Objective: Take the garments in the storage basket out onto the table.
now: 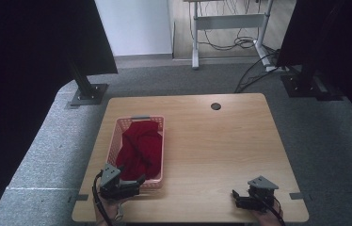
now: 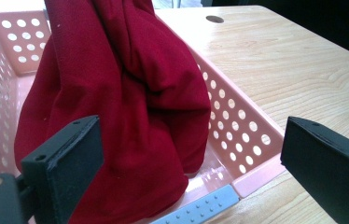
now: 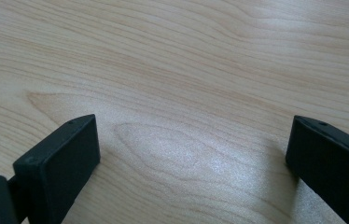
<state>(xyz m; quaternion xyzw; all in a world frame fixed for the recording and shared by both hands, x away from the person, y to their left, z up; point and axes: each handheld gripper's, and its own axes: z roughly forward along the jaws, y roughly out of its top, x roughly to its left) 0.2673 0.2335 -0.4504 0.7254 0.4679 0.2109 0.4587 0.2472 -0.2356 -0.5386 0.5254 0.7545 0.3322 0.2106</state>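
A pink perforated basket [image 1: 120, 123] stands on the left half of the wooden table [image 1: 221, 141] and holds a bundled dark red cloth [image 1: 140, 147]. My left gripper [image 1: 139, 181] sits at the basket's near end, open, with nothing between its jaws. In the left gripper view the red cloth [image 2: 116, 102] is piled high inside the basket [image 2: 238, 140], just beyond the spread jaws. My right gripper [image 1: 235, 198] rests low over bare wood at the table's near right, open and holding nothing. In the right gripper view its two black fingers [image 3: 58, 163] frame plain table surface [image 3: 186, 93].
A round dark cable hole [image 1: 216, 106] lies near the table's far edge. Black stands with base plates [image 1: 88, 94] flank the table on the grey carpet. A white desk frame [image 1: 230, 21] with cables stands beyond.
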